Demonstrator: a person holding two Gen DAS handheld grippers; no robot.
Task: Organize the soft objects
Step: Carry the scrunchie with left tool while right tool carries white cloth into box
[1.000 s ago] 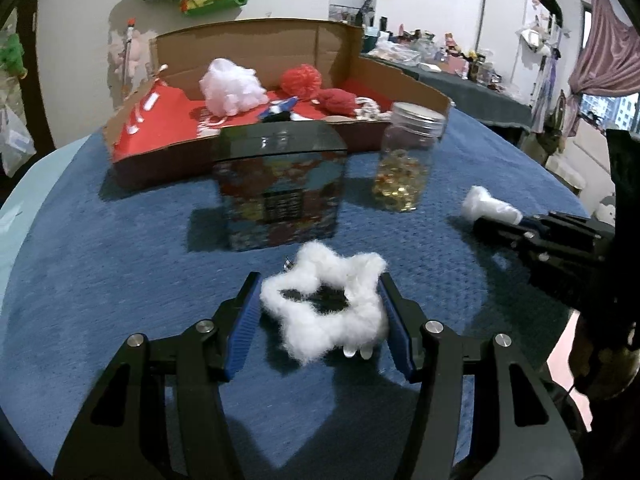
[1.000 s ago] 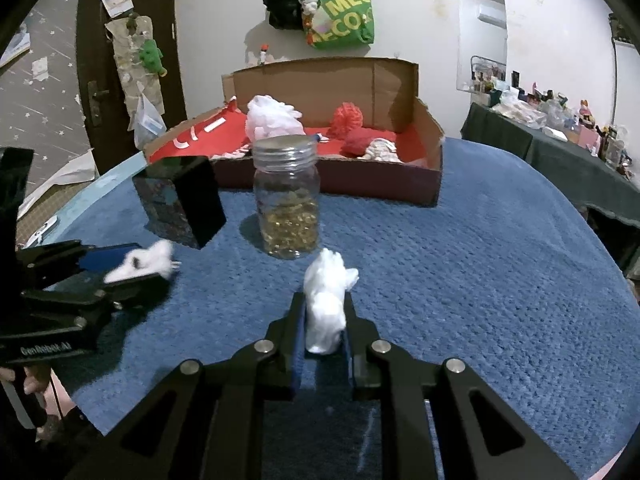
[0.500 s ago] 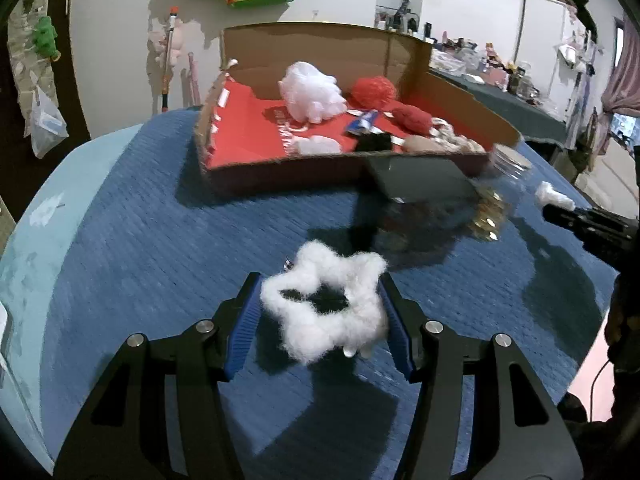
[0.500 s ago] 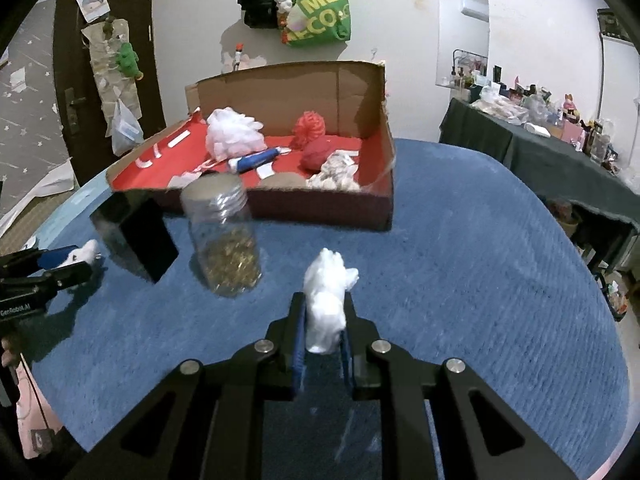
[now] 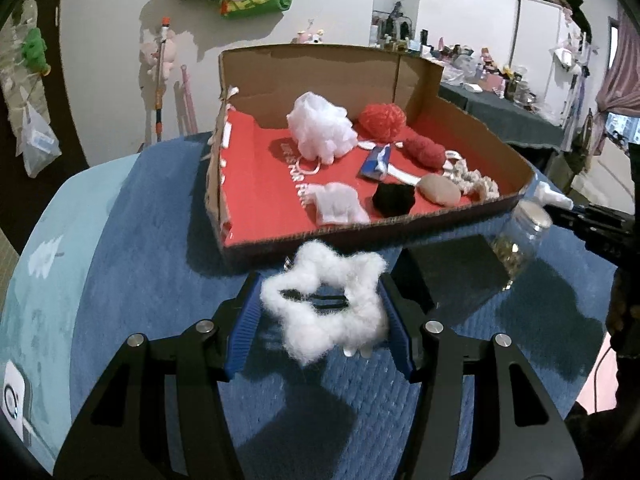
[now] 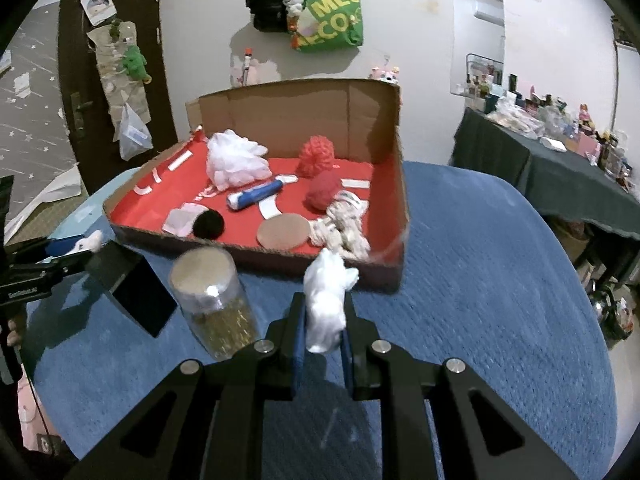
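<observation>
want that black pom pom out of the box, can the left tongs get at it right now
Probably not yet: the left tongs are already shut on the white fluffy star. The black pom pom lies uncovered near the cardboard box's low front wall, so the path looks open once emptied.

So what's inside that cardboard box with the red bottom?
The cardboard box holds a white puff, two red yarn balls, a black pompom, a tan pad, a rope knot, a blue tube and white cloth. Anything beneath them is hidden.

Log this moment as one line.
left hand-held gripper: holds fluffy star clip | right hand-held gripper: holds white plush | cardboard box: ahead
</observation>
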